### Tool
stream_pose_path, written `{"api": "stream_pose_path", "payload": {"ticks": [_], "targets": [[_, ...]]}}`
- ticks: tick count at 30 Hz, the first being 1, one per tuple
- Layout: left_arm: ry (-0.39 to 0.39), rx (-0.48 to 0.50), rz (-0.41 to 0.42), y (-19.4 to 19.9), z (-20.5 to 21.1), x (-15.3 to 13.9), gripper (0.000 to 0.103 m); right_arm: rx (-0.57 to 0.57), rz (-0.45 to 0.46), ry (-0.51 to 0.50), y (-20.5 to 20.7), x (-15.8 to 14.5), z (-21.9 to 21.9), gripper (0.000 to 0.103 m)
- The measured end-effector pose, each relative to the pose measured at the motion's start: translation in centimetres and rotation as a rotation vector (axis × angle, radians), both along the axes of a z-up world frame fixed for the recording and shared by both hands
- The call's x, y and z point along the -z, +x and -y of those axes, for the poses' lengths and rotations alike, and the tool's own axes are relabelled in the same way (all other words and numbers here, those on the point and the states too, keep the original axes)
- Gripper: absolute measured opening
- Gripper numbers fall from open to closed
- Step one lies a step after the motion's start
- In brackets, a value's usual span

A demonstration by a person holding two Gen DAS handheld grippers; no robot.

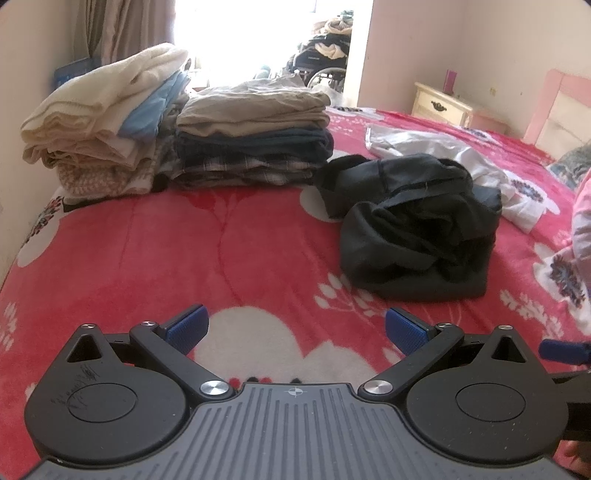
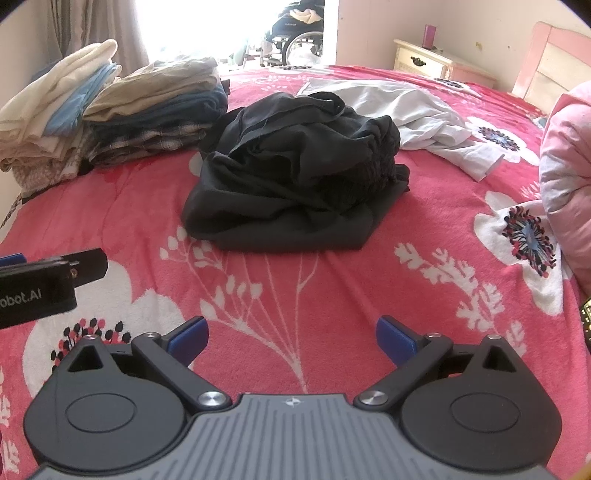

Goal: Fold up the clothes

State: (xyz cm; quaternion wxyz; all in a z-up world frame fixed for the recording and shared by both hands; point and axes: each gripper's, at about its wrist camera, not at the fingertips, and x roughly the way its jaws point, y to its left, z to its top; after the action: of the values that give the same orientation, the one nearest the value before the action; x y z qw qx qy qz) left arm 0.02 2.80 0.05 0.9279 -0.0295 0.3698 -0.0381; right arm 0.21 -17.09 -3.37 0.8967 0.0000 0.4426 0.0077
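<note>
Your left gripper (image 1: 296, 329) and right gripper (image 2: 291, 338) hover over the red bed (image 2: 332, 280), jaws spread wide, holding nothing. Crumpled black garment (image 2: 295, 173) lies ahead, mid-bed. Folded stacks (image 1: 251, 140) far left; white garment (image 2: 424, 110) behind it.

1. Daylight pours in through the window (image 1: 255, 33) at the far end of the room; the pane is blown out to plain white in both views.
2. The glare washes out the curtain (image 1: 122, 26) edges and the tops of the folded stacks (image 1: 255, 107).
3. The red floral blanket (image 2: 332, 295) is bright and evenly lit, with only soft shadows.
4. The crumpled black garment (image 2: 295, 173) reads very dark; its folds are hard to separate.
5. Fisheye distortion bows the bed and walls, and the frame corners are vignetted black.
6. Focus is fair throughout; the far background beside the window is hazy.
</note>
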Motion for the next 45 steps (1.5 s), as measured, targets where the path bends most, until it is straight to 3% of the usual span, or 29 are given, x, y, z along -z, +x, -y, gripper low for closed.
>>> {"api": "stream_pose_path", "payload": {"ticks": [19, 35, 40, 45], "targets": [[-0.062, 0.045, 0.0, 2.7, 1.2, 0.7, 0.103, 0.017, 0.041, 0.015, 1.8, 0.3, 1.7, 0.1], [-0.126, 0.105, 0.017, 7.6, 2.2, 4.9, 0.103, -0.029, 0.314, 0.061, 5.9, -1.7, 6.8, 0.097], [-0.048, 0.19, 0.089, 10.2, 4.5, 6.4, 0.103, -0.043, 0.354, 0.097, 9.6, -1.6, 8.0, 0.092], [0.008, 0.237, 0.067, 12.7, 7.0, 8.2, 0.098, -0.027, 0.313, 0.101, 14.8, -0.1, 8.2, 0.08]]}}
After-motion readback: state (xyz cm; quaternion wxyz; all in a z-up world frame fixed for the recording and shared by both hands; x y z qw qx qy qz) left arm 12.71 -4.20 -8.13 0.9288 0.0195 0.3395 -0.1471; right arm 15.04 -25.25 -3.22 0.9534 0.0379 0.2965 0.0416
